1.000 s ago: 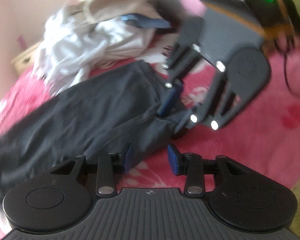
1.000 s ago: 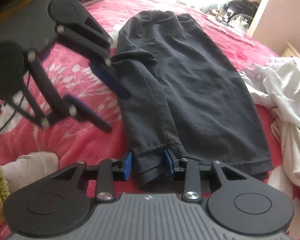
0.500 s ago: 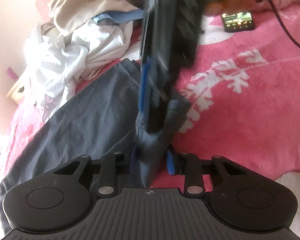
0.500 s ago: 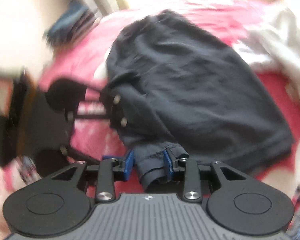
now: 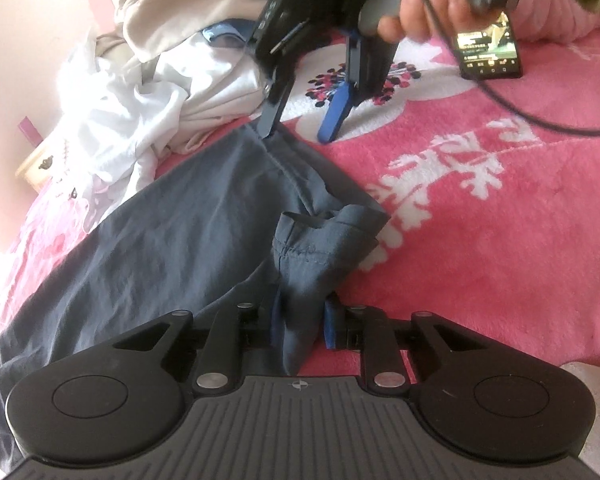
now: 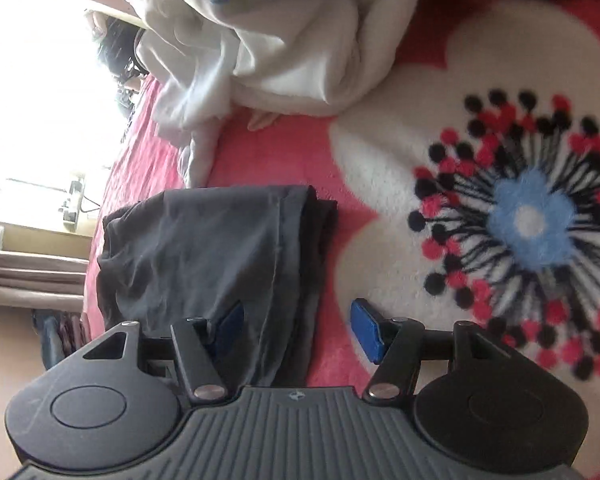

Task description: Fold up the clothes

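Released a moment before, the dark trousers (image 5: 172, 248) lay on the pink blanket (image 5: 480, 240) as my right gripper (image 6: 298, 330) spread wide beside them. My left gripper (image 5: 300, 322) pinched a raised fold. White laundry (image 5: 148, 92) crowded the left; a phone (image 5: 490, 50) glowed right, text unreadable.

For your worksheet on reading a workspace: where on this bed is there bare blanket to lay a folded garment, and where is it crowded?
Bare pink blanket lies right of the dark trousers, below the phone and its cable. It is crowded at upper left: the white clothes pile borders the trousers, the open right gripper stands at their edge, and the left gripper grips them.
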Demonstrator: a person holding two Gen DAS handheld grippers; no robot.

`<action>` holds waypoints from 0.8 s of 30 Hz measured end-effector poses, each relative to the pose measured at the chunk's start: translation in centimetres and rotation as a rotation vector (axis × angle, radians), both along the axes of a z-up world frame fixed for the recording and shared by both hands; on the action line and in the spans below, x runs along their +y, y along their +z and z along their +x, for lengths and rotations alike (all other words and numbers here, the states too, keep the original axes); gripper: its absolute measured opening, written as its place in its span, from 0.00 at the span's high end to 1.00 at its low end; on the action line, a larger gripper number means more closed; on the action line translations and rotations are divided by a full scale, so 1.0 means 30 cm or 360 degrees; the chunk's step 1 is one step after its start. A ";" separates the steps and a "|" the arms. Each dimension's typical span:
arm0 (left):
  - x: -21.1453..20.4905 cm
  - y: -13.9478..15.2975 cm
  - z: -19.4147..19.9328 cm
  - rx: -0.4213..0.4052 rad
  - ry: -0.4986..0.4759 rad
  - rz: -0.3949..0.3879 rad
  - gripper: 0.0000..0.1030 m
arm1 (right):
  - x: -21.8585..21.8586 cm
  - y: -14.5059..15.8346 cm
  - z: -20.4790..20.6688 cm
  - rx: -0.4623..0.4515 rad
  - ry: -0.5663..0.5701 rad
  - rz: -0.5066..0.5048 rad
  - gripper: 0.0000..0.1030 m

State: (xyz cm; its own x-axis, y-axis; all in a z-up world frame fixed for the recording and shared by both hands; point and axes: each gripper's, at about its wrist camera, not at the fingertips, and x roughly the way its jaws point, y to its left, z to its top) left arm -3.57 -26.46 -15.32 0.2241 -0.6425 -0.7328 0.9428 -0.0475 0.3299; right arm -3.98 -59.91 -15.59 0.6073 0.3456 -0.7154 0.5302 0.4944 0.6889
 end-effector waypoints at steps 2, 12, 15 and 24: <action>0.002 0.003 0.009 0.0039 0.0016 -0.0013 0.81 | 0.008 -0.010 0.019 -0.0038 -0.0005 0.0008 0.38; 0.031 0.045 0.072 0.0339 0.0177 -0.0155 0.94 | 0.021 -0.052 0.054 -0.0165 -0.0092 0.0050 0.95; 0.062 0.071 0.084 0.0471 0.0220 -0.0233 0.95 | 0.038 -0.013 0.016 -0.0243 -0.0133 0.0024 0.96; 0.168 0.151 0.057 0.0983 0.0293 -0.0449 0.95 | 0.066 0.145 -0.159 -0.0239 -0.0144 -0.0004 0.96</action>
